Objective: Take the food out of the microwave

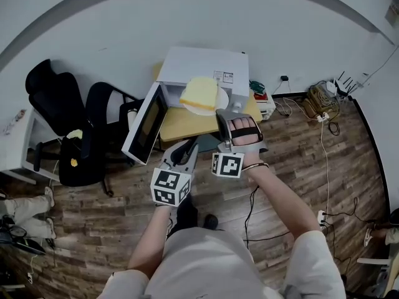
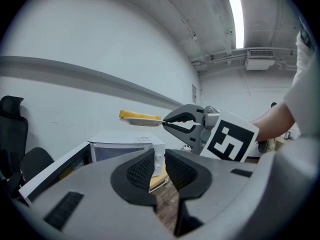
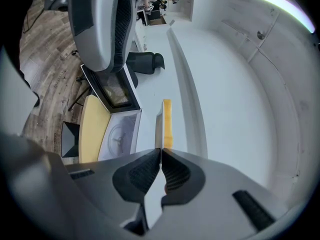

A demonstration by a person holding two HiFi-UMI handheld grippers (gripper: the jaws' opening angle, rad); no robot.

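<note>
The white microwave [image 1: 202, 64] stands on a yellow table [image 1: 187, 124] with its door [image 1: 144, 126] swung open to the left. In front of it, in the air, is a white plate [image 1: 219, 98] bearing a flat yellow slice of food [image 1: 198, 92]. My right gripper [image 1: 223, 114] is shut on the plate's near rim; its own view shows the plate [image 3: 158, 126] and food [image 3: 167, 121] edge-on between the pads. My left gripper [image 1: 190, 147] hangs lower left of the plate, jaws slightly apart and empty [image 2: 159, 156]. From there I see the right gripper [image 2: 167, 120] pinching the plate [image 2: 142, 122].
Two black office chairs [image 1: 59, 114] stand left of the microwave door, beside a white desk [image 1: 15, 142]. Cables and a power strip [image 1: 324, 98] lie on the wood floor at the right. A white wall runs behind the microwave.
</note>
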